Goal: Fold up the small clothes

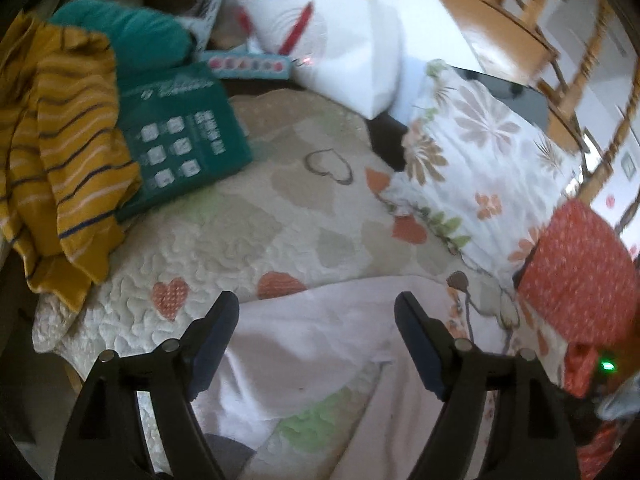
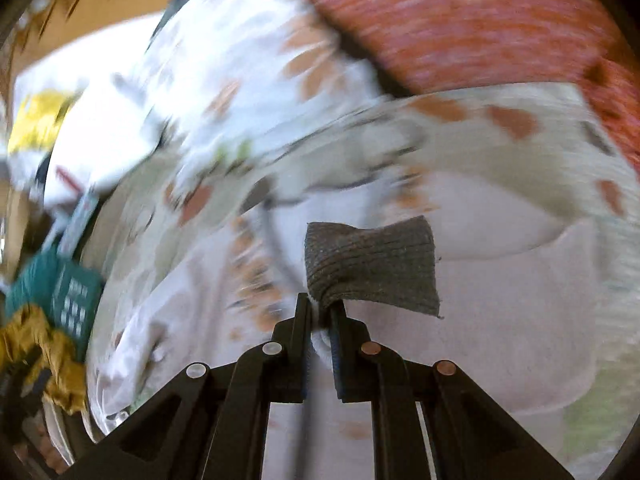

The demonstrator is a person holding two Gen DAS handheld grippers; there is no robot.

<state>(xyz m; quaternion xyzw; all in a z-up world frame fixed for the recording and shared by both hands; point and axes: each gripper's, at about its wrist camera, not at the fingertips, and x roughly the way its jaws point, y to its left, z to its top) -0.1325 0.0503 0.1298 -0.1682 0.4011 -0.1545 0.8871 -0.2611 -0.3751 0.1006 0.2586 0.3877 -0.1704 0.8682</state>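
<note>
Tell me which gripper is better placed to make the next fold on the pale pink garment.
Probably right: the right gripper is already shut on the garment's grey ribbed cuff. The left gripper hangs open above the pale pink garment, holding nothing.

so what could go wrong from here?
1. The right gripper pinches only a corner of the grey knit cuff; the fabric might slip out.
2. The left gripper is open above the pale pink garment, so one-handed folding may bunch it.
3. The right wrist view is motion-blurred, so placement could land off target.
</note>
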